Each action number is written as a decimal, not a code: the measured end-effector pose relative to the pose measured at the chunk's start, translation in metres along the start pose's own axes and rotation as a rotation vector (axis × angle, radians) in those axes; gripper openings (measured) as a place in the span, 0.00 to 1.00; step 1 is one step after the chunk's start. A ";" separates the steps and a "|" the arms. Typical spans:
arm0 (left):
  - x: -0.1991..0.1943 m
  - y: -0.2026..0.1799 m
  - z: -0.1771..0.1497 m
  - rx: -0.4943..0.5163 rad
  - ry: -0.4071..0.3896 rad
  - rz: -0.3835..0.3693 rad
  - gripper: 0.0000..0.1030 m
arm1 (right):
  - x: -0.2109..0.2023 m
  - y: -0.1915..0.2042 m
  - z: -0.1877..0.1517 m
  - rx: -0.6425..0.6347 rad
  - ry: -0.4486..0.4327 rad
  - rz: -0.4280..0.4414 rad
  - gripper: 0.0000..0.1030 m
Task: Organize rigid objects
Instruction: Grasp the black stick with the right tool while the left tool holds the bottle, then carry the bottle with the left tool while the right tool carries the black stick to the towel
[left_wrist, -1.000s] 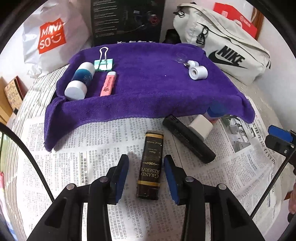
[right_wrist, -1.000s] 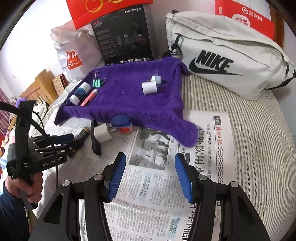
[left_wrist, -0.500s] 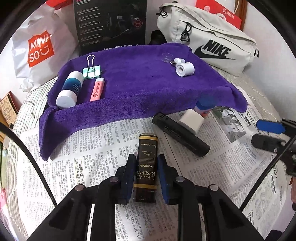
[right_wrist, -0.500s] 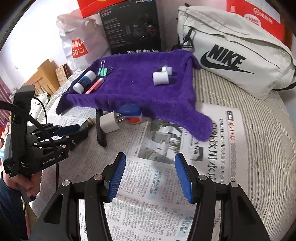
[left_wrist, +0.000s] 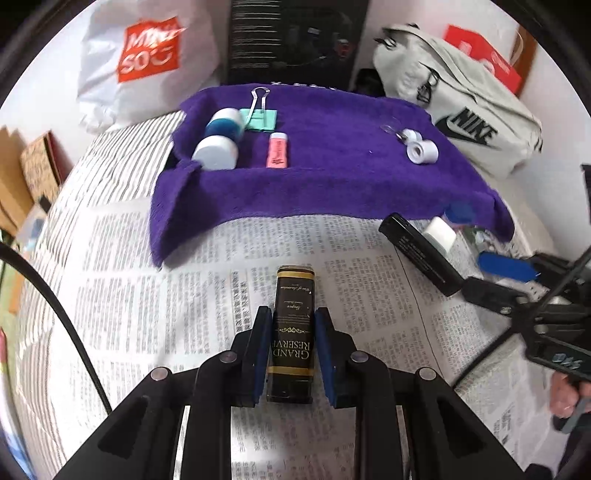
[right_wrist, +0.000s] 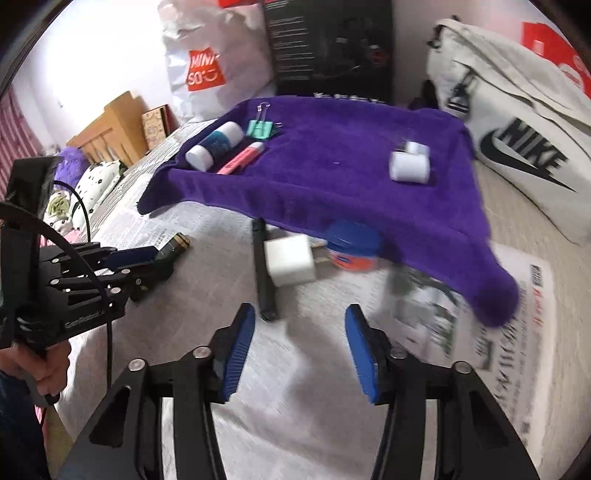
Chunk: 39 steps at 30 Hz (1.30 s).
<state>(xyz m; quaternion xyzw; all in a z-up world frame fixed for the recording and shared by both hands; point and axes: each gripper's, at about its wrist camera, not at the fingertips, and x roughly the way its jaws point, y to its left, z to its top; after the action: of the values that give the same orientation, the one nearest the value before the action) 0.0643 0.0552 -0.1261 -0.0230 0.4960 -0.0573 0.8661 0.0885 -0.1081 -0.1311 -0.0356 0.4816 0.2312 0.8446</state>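
Note:
My left gripper (left_wrist: 291, 350) is shut on a dark "Grand Reserve" box (left_wrist: 294, 314), which lies lengthwise between the blue pads over the newspaper. The right wrist view shows that same box (right_wrist: 173, 248) at the left. My right gripper (right_wrist: 299, 321) hangs over the newspaper with its jaws closing and nothing between them. Just beyond its tips lie a black bar (right_wrist: 264, 277), a white cube plug (right_wrist: 290, 264) and a blue-and-orange jar (right_wrist: 352, 251). On the purple towel (left_wrist: 332, 184) rest a white-and-blue bottle (left_wrist: 219, 138), a green binder clip (left_wrist: 260, 118), a pink highlighter (left_wrist: 277, 149) and a white roll (left_wrist: 421, 149).
A grey Nike bag (left_wrist: 461, 118) lies at the back right. A white Miniso bag (left_wrist: 147, 59) and a black carton (left_wrist: 295, 37) stand behind the towel. Newspaper (left_wrist: 147, 314) covers the striped bed. Wooden furniture (right_wrist: 107, 129) stands at the far left.
My left gripper shut on the dark box and has since shifted sideways with it. My right gripper moved left and closer to the white plug and black bar, and its jaws narrowed.

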 end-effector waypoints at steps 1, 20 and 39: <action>0.000 0.000 -0.001 -0.004 -0.001 -0.002 0.23 | 0.004 0.003 0.002 -0.011 0.002 0.001 0.41; -0.004 -0.001 -0.006 0.011 -0.022 0.002 0.23 | -0.008 0.007 -0.027 -0.081 0.042 -0.025 0.12; -0.003 0.002 -0.006 -0.016 -0.020 -0.022 0.22 | 0.018 0.012 0.000 -0.080 0.009 -0.036 0.15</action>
<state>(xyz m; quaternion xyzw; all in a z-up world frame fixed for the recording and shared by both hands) 0.0577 0.0580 -0.1274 -0.0361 0.4875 -0.0624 0.8701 0.0907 -0.0908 -0.1442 -0.0789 0.4753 0.2347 0.8443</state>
